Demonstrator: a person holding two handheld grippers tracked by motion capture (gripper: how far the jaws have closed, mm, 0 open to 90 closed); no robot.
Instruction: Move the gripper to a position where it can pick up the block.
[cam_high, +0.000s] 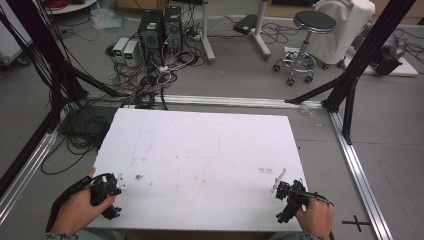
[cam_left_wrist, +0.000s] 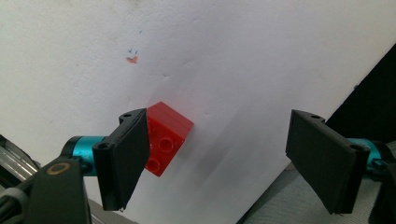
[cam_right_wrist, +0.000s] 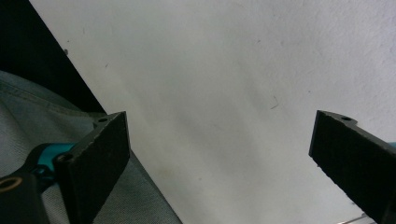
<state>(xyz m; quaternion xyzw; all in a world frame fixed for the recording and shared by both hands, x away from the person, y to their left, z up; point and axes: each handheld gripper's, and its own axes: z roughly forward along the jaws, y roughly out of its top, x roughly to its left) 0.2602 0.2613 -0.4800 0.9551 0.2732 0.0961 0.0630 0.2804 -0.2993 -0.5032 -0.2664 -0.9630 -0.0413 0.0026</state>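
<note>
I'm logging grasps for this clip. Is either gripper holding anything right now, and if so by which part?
Nothing is held. The left gripper is open, with a red brick lying on the white table beside one jaw. The right gripper is open over bare table.

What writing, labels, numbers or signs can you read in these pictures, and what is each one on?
No readable words or numbers.
Black cross mark: taped on the floor, a sign and not text.
Small red and blue scribbles: on the white table, too small to read.
Red brick: no lettering legible on its studs.
</note>
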